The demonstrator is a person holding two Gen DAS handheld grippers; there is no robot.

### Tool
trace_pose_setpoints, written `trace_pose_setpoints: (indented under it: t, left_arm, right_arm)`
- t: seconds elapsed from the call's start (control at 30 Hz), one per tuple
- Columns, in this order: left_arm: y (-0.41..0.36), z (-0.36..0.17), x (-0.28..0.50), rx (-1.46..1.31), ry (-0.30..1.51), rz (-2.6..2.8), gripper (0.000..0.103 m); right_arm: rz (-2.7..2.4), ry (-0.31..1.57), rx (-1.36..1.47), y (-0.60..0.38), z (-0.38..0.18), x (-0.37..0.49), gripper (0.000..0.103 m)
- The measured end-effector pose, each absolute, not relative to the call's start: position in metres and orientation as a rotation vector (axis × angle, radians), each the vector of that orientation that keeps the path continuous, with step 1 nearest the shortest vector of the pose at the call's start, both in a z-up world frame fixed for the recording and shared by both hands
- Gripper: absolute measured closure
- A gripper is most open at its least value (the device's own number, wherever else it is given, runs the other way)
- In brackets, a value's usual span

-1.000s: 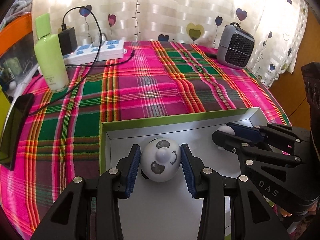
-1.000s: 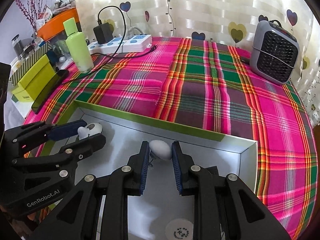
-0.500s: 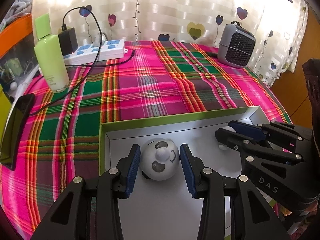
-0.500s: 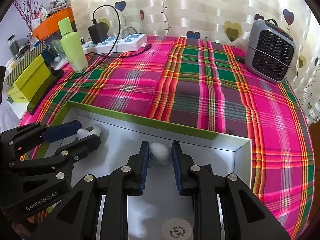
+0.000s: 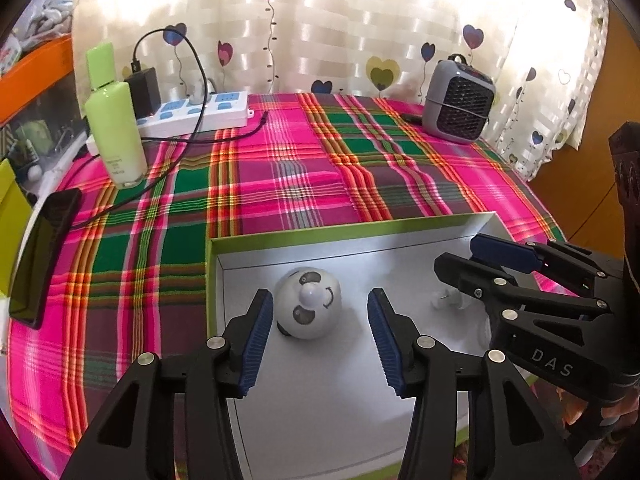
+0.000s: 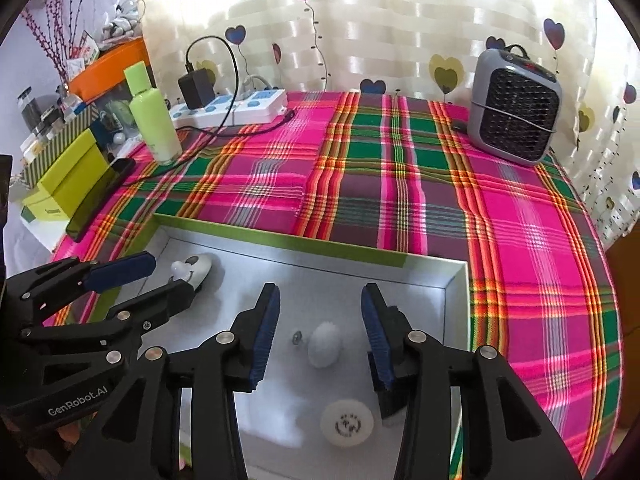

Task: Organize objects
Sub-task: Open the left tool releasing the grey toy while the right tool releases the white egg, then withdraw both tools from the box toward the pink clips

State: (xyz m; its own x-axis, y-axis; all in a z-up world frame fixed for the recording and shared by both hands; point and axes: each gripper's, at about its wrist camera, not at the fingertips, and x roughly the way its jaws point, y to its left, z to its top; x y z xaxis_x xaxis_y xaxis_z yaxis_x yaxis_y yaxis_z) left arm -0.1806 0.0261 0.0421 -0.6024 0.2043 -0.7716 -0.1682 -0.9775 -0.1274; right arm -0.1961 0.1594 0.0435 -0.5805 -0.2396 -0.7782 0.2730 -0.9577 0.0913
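Both of your grippers have just been opening: your left gripper (image 5: 320, 322) is now spreading its ribbed blue pads away from the panda-faced ball (image 5: 308, 303), which it was hugging a second ago, and your right gripper (image 6: 320, 330) is letting go of the small white egg-shaped piece (image 6: 325, 344) it was pinching. You are leaving both pieces lying free between the spread fingers, touching no pad. The ball is sitting glossy and round, with black patches and a nub nose, low centre of the left view, on the smooth grey floor of the shallow green-rimmed box (image 5: 280, 238). The egg, matte and finely ridged, is resting low centre in the right view, just above a flat round white disc (image 6: 346, 423). The box is lying on a woven pink-and-green plaid cloth (image 6: 400, 184).
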Motion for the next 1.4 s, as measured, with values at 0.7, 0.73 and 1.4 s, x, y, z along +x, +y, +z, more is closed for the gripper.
trace_pose_setpoints:
  t: [0.7,0.73,1.4]
  left_arm:
    - [0.016,0.059,-0.11,-1.21,-0.11,2.682,0.051]
    - [0.015,0.06,-0.106,-1.203,-0.114,2.685,0.051]
    - [0.009,0.032,-0.044,-1.252,-0.198,2.649,0.051]
  right_arm:
    - [-2.585,-0.075,1.15,0.178,0.063,-0.124,0.059]
    - [-2.586,-0.074,1.142,0.179,0.063,-0.12,0.059]
    - [-2.593,-0.145,1.109,0.195,0.05,-0.063,0.059]
